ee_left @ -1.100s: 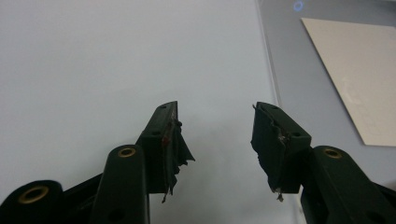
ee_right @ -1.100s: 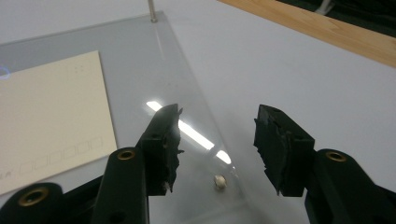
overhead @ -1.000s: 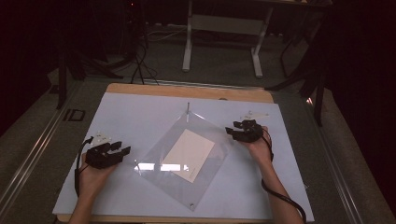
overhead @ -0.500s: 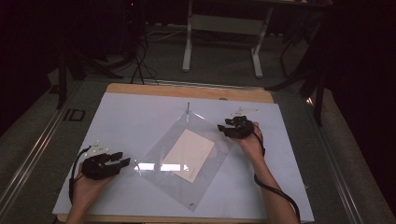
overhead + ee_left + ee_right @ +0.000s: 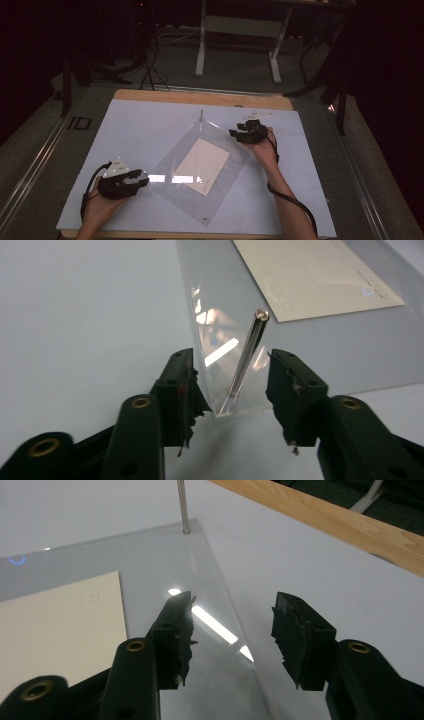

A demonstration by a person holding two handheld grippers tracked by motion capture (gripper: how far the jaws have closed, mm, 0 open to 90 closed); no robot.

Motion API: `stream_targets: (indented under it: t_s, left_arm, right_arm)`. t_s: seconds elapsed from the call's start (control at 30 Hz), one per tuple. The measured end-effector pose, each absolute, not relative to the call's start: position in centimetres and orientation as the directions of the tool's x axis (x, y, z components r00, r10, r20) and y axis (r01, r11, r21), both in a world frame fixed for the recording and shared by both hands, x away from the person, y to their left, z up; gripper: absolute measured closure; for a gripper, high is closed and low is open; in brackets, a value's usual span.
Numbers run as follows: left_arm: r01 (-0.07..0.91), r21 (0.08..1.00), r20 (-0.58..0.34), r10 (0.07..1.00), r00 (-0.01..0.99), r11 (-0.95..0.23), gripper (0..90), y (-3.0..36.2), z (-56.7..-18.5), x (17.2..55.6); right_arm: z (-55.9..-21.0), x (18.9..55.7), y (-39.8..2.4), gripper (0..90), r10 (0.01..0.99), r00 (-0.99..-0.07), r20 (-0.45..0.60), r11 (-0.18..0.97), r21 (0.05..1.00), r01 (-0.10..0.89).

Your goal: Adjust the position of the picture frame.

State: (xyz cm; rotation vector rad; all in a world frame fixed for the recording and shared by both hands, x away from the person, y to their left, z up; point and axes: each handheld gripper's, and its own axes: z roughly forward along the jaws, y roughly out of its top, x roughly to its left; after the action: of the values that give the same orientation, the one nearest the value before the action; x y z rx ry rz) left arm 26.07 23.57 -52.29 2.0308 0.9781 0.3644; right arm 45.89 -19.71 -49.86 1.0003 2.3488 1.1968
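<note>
A pale blue-white table [image 5: 150,130] with a wooden strip along its far edge takes up the middle of the high view, with a dark floor and metal stands behind it. On the table lies a clear plastic sheet [image 5: 220,197], turned like a diamond, with a cream card [image 5: 202,165] resting flat at its centre. Thin metal pins stand upright at the sheet's corners: one pin [image 5: 201,119] at the far corner, another pin [image 5: 247,357] at the near-left corner.

The left gripper [image 5: 134,179], held in a person's hand at the near left of the table, sits at that near-left corner. In the left gripper view [image 5: 232,382] its jaws are open on either side of the pin and the sheet's corner, without touching them; they have just been closing a little.

The right gripper [image 5: 240,134] rests at the sheet's far-right edge. In the right gripper view [image 5: 232,625] its jaws stand wide open astride that edge, gripping nothing.
</note>
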Motion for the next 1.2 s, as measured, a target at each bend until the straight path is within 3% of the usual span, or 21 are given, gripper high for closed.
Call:
stream_targets:
  t_s: [0.4,0.6,0.9,1.2]
  left_arm:
    - [0.502,0.782,-0.074,0.744,0.664,-0.37,68.8,22.1,-52.9,27.3]
    - [0.497,0.772,-0.061,0.733,0.677,-0.395,82.3,21.7,-52.9,27.3]
    - [0.498,0.772,-0.053,0.74,0.67,-0.395,83.7,21.5,-52.9,27.2]
    - [0.503,0.771,-0.05,0.749,0.661,-0.392,83.8,21.4,-52.9,27.1]
  right_arm:
    - [-49.5,47.0,-18.2,51.5,0.699,-0.714,0.034,0.4,0.809,0.43]
    - [-48.9,48.0,-16.7,53.6,0.681,-0.732,0.022,0.416,0.811,0.411]
    - [-49.1,49.6,-14.0,61.0,0.66,-0.751,0.009,0.434,0.811,0.391]
    - [-49.9,51.3,-12.1,61.6,0.647,-0.761,0.056,0.4,0.825,0.401]
